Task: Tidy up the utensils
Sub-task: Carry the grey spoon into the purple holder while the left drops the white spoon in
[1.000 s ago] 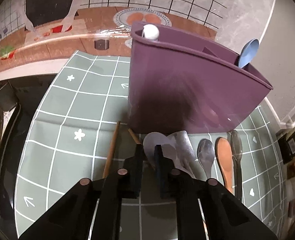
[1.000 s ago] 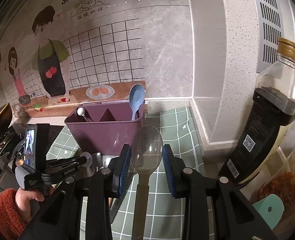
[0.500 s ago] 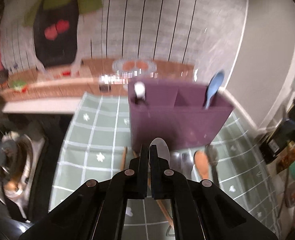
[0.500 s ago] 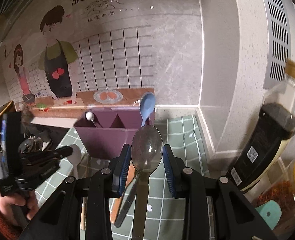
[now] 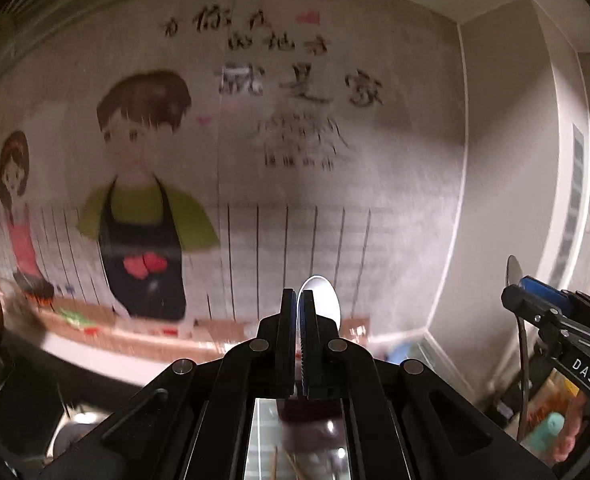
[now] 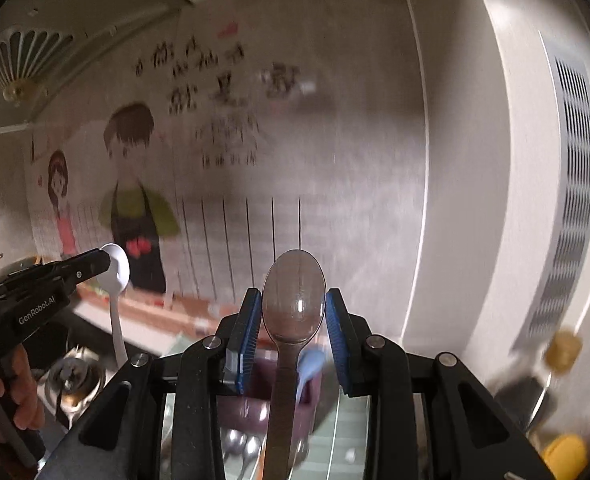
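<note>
The utensils are partly sorted and partly not. On the left, the left gripper (image 6: pixel 95 266) is squeezed tight on a white spoon (image 6: pixel 115 268), and the spoon's handle hangs down below it. In the left wrist view its two fingers (image 5: pixel 289 320) are pressed together with the white bowl peeking out just behind them. In the middle, the right gripper (image 6: pixel 293 320) holds a clear plastic spoon (image 6: pixel 293 300) by the sides of its bowl, with the blue pads (image 6: pixel 251 328) touching it on both sides. Both spoons are up in the air in front of the wall, not put away yet. Low down, behind the right gripper, sits the purple holder (image 6: pixel 251 392) with a light blue spoon (image 6: pixel 309 364) already standing in it. Below that, a few metal spoons (image 6: pixel 239 448) lie on the green mat (image 6: pixel 347 420), waiting. So at least one spoon looks done, two are being carried, and I think they go in the purple holder next. The metal spoons are left to pick up.
</note>
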The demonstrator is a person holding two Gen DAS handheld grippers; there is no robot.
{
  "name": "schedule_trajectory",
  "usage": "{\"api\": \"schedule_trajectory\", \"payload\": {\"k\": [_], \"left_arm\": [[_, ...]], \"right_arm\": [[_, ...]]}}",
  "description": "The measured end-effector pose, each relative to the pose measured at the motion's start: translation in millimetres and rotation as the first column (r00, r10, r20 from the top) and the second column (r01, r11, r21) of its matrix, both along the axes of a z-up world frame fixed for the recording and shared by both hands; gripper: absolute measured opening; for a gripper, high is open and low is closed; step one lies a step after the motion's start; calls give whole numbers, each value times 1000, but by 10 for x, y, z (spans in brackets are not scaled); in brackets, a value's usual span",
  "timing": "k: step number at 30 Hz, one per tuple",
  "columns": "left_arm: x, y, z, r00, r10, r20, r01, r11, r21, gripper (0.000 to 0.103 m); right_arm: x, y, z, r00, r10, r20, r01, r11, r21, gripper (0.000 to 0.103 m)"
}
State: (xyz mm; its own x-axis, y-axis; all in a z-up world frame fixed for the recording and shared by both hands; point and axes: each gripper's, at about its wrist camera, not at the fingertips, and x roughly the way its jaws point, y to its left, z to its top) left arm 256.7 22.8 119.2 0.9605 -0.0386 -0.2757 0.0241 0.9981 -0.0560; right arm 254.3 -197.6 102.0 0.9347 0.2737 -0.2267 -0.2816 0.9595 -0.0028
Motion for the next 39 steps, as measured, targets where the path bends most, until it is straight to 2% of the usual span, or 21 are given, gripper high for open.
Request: {"api": "schedule_trajectory", "payload": {"k": [4,9,14,15,24,31,35,39], "left_arm": [[132,-25,16,1000,22,22,-23,999,32,2],[350,-16,-167,999,45,9,-46,998,44,2],[653,20,-424,999,49,-23,-48,998,35,2],[713,18,-484,998,40,-58,-37,999,37,2],[1120,41,-918,992,41,-117,-40,999,18,2],[1288,57,-1132,985,45,-169,-44,999,8,2],[1309,58,-1222,980,35,-194,-37,999,-3,2],[1261,29,-1254,977,-7,-211,4,1000,-17,2]], "right_arm": [[183,44,52,1000,-9,21,9,1000,0,30],[548,134,-29,999,-24,23,24,1000,5,30],[1013,256,-224,1000,-15,-28,16,1000,15,30],[1085,289,-273,999,-16,-35,17,1000,13,30],[1501,456,-745,998,-17,-62,16,1000,-17,30],[1671,528,-958,997,-6,-77,1,998,-59,30],[1706,516,-1032,995,5,-97,-10,999,-51,30],[1658,424,-1086,987,38,-153,-39,999,-2,30]]}}
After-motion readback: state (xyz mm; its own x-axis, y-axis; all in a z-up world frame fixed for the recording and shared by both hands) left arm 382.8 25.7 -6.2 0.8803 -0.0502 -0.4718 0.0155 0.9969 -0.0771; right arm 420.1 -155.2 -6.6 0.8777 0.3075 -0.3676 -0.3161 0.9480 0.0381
